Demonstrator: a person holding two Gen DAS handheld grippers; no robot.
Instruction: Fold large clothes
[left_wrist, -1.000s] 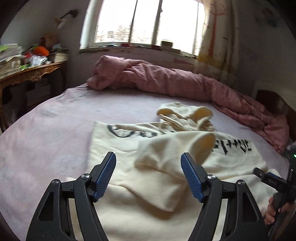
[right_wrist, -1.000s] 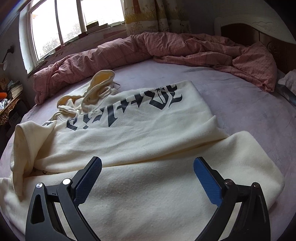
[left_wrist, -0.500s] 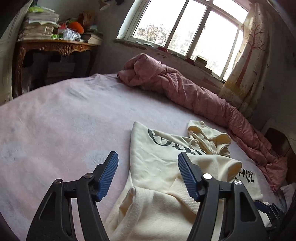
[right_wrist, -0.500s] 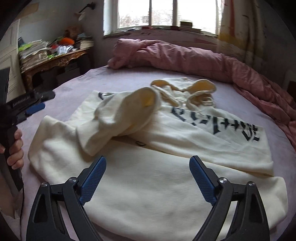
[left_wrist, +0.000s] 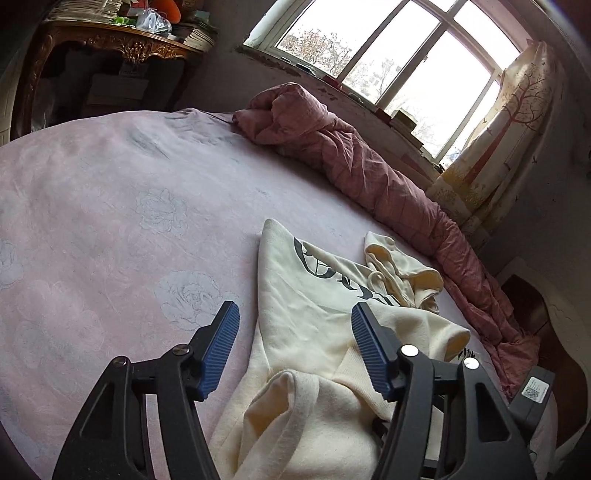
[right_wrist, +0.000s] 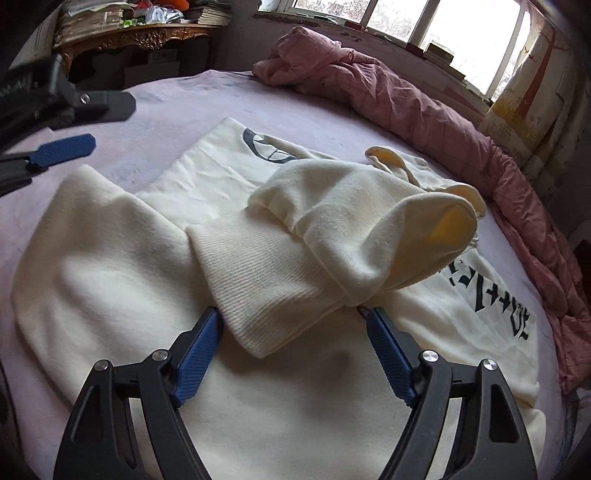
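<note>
A cream hoodie (left_wrist: 306, 295) with black lettering lies flat on the pink bed sheet (left_wrist: 110, 221), its hood (left_wrist: 402, 273) toward the quilt. One sleeve (right_wrist: 354, 221) is folded across the chest, and its ribbed cuff (right_wrist: 258, 280) lies between the pads of my right gripper (right_wrist: 291, 317). Those jaws are closing, and the pads do not press on the cuff. My left gripper (left_wrist: 295, 332) hovers over the hoodie's left edge with its jaws closing slowly and gripping nothing. In the right wrist view the left gripper (right_wrist: 110, 123) shows at the upper left, over bare sheet.
A bunched pink quilt (left_wrist: 369, 173) runs along the bed's far side under the window (left_wrist: 388, 55). A carved wooden desk (left_wrist: 110, 40) piled with books stands at the far left. A curtain (left_wrist: 498, 140) and a dark headboard (left_wrist: 535, 306) close off the right.
The right gripper swept left across the hoodie to the sleeve cuff, rolled, and its jaws narrowed. The left gripper shifted left to the hoodie's edge, rolled, and its jaws narrowed a little.
</note>
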